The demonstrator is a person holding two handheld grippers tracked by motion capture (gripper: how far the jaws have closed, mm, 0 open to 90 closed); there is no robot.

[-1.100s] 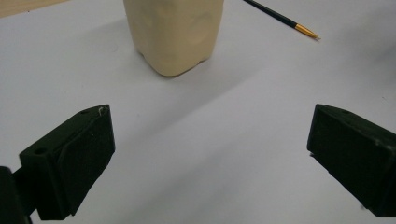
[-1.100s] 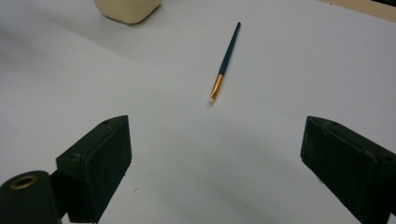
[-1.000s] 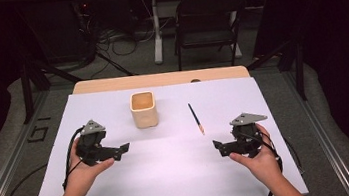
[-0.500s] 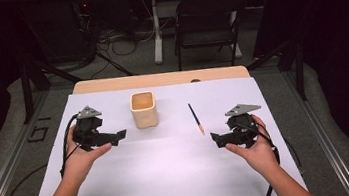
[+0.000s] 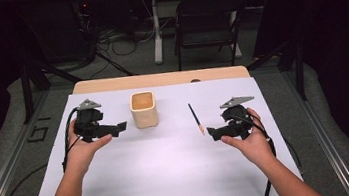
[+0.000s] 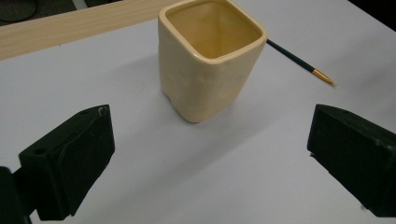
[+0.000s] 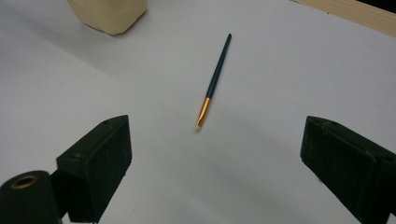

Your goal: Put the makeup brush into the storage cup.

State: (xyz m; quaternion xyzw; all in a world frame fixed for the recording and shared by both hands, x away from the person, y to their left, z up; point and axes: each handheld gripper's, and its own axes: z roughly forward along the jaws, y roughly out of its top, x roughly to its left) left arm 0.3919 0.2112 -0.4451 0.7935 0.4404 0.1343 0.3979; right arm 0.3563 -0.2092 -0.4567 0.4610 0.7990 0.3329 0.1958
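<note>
- The left tongs are sitting in the person's left hand at about 9 o'clock on the tabletop, their jaws standing wide apart and holding nothing.
- In the left gripper view, the cream ceramic cup is standing upright just ahead of the open jaws, toward 12 o'clock, apart from both of them.
- In the high view, the cup is resting at about 11 o'clock from the middle of the white sheet, just beside the left tongs' tips at their 2 o'clock.
- The right tongs are being held in the right hand at about 3 o'clock on the tabletop, jaws spread wide and gripping nothing.
- The paintbrush is lying flat on the sheet between the cup and the right tongs, its dark handle pointing toward 12 o'clock and its gold ferrule toward the near edge.
- In the right gripper view, the paintbrush is lying ahead of the open jaws, bristle end nearest them, touching neither.
- The cup and paintbrush are lying well apart from each other.
- A black folding chair is standing beyond the far edge at 12 o'clock.
</note>
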